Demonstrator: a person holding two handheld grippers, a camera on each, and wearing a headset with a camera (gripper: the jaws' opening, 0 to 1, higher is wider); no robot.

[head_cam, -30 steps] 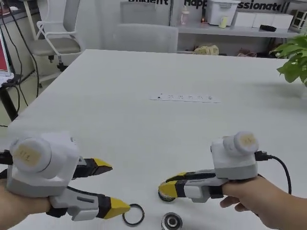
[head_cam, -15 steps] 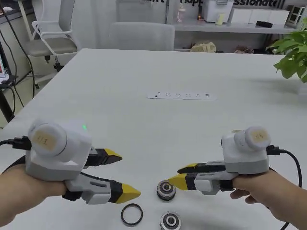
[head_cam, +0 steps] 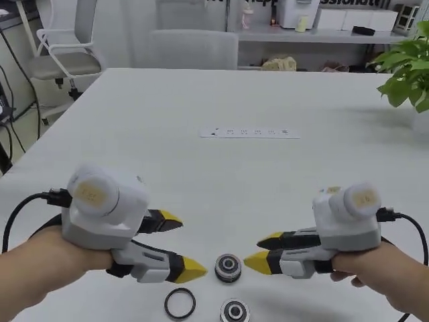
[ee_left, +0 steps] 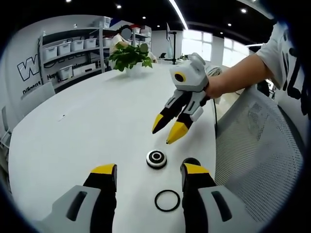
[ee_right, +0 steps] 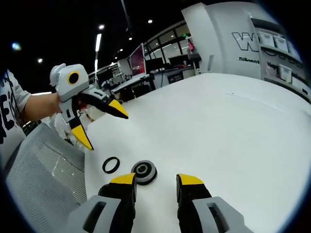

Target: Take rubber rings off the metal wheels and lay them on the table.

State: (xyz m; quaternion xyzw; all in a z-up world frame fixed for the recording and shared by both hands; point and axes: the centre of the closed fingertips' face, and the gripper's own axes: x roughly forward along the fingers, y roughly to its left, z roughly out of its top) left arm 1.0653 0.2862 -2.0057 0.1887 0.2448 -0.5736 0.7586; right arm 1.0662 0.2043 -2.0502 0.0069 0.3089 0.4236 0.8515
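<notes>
Now my right tool has backed off the round metal wheel; left tool faces it, both wide open, empty; black rubber ring lies nearby.

The head view looks down from close above the left tool and right tool. Each tool view looks low across the surface at the other tool. All three share a wheel and ring.

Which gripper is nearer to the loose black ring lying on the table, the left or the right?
Left. The left gripper has its lower tip close beside the ring. The right gripper is farther off, across a metal wheel from it.
</notes>
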